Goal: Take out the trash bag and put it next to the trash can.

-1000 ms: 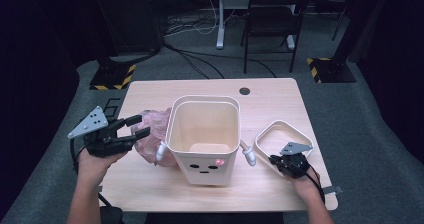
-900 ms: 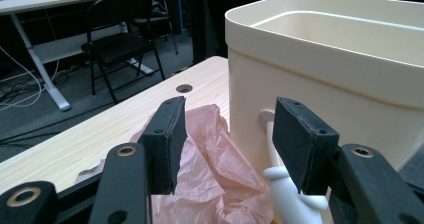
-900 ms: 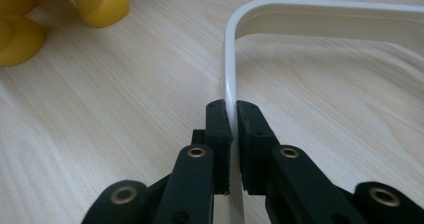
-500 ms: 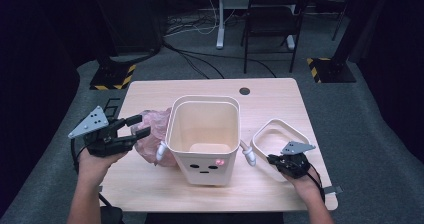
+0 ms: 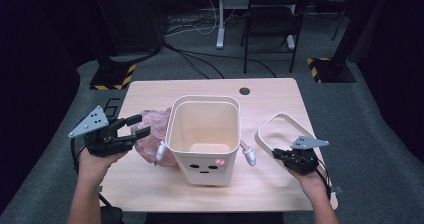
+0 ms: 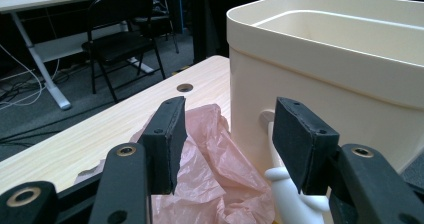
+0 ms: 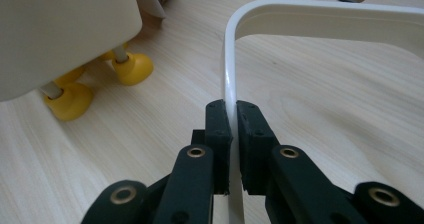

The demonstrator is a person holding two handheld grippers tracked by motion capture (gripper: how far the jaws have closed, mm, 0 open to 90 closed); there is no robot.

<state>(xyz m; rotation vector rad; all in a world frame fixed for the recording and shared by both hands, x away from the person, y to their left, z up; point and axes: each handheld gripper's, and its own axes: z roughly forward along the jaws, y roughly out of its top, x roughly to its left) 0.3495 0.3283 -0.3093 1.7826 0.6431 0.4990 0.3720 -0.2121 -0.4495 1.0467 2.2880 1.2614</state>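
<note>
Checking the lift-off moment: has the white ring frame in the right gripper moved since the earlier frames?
Yes. The white ring frame, pinched by the right gripper, has shifted slightly toward the cream bin, narrowing the gap, and appears to be tilting up.

No words, labels or numbers can be read anywhere. The cream bin [image 5: 205, 134] bears one sign — a small drawn face.

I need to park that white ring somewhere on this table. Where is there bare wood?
Bare wood runs along the table's far edge, either side of the cable hole, and along the near edge before the cream bin. Crowded: the bin's left, with the pink plastic bag; its right, where the white ring lies.
</note>
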